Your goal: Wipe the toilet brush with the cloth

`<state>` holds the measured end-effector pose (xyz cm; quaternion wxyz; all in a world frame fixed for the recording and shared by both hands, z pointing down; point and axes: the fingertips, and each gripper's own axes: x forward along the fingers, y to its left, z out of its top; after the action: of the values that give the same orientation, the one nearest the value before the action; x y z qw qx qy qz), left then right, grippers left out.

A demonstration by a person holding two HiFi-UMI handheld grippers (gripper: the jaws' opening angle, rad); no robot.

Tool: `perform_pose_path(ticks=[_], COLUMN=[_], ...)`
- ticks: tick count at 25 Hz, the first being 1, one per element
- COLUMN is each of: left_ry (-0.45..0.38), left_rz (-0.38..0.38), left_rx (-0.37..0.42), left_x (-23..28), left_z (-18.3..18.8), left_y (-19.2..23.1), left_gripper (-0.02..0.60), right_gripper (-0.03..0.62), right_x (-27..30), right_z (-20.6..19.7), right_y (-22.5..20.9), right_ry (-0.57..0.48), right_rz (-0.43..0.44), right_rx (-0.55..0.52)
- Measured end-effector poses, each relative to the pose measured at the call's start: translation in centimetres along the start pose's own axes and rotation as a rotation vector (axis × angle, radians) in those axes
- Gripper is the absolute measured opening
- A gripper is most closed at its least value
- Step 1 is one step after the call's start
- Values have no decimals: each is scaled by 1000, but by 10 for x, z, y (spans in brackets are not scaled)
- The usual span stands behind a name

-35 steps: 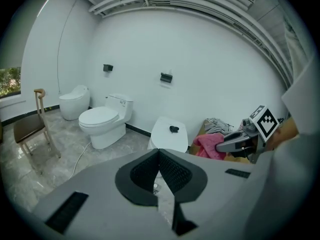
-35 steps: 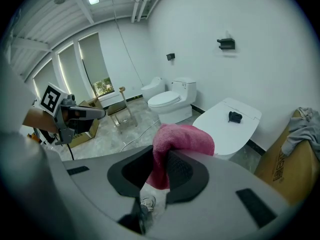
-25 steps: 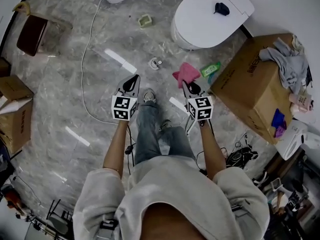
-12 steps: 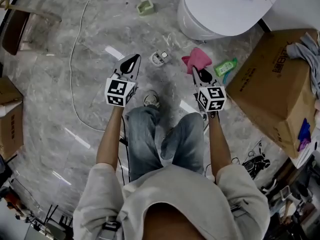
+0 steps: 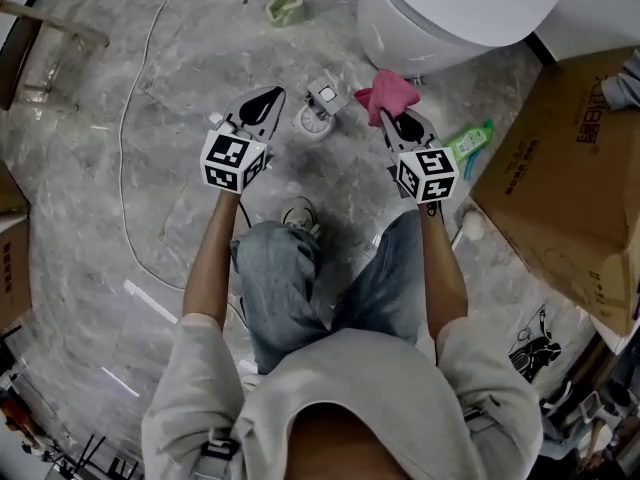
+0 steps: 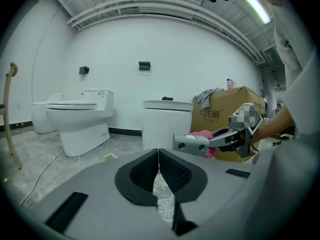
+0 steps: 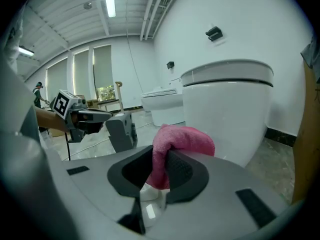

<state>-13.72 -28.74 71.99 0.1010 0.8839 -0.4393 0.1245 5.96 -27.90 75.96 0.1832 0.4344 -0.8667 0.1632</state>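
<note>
— Head view: where is the pink terry cloth (image 5: pixel 389 90)?
— Pinched in the right gripper (image 5: pixel 390 116), just in front of the white ceramic toilet (image 5: pixel 440 23). The white round toilet brush (image 5: pixel 316 116) stands on the floor near that toilet.
— Left gripper view?
— The left gripper (image 6: pixel 159 156) has its jaws together, empty.
— Right gripper view?
— Jaws clamp the cloth; the toilet is just behind.

Quantities: three toilets (image 6: pixel 42 118) (image 6: pixel 82 121) (image 6: pixel 167 126); two grippers (image 5: pixel 270 95) (image 5: pixel 385 114); two boxes (image 5: pixel 560 168) (image 5: pixel 8 268); one cloth (image 5: pixel 388 90); one bottle (image 5: pixel 470 140); one cable (image 5: pixel 125 148).
</note>
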Motion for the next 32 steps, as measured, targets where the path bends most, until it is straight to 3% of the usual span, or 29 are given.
perform_pose_path(ticks=[9, 10, 11, 12, 14, 16, 19, 25, 32], left_ry=[-101, -102, -94, -77, -15, 44, 40, 116, 133], left_rz=[-82, -101, -128, -162, -221, -228, -192, -192, -194], left_rx=[-40, -48, -50, -39, 34, 124, 112, 91, 60], left_x=[-1, -2, -2, 0, 6, 15, 26, 46, 52], left_z=[30, 34, 37, 38, 35, 29, 33, 21, 17], left_y=[-24, -29, -36, -45, -64, -74, -70, -67, -62], left_gripper=[25, 76, 192, 245, 325, 347, 365, 377, 372], right_gripper=[84, 84, 84, 84, 84, 84, 84, 84, 84], right_x=[-5, -7, -9, -11, -15, -16, -18, -11, 14], right_z=[-10, -11, -11, -12, -14, -16, -21, -31, -41], right_y=[12, 14, 16, 16, 16, 17, 21, 28, 49], right_ry=[-67, -69, -71, -74, -78, -80, -66, -26, 31], right_rz=[32, 35, 37, 38, 36, 35, 44, 62, 110], right_rx=[-31, -29, -29, -29, -26, -20, -16, -22, -21])
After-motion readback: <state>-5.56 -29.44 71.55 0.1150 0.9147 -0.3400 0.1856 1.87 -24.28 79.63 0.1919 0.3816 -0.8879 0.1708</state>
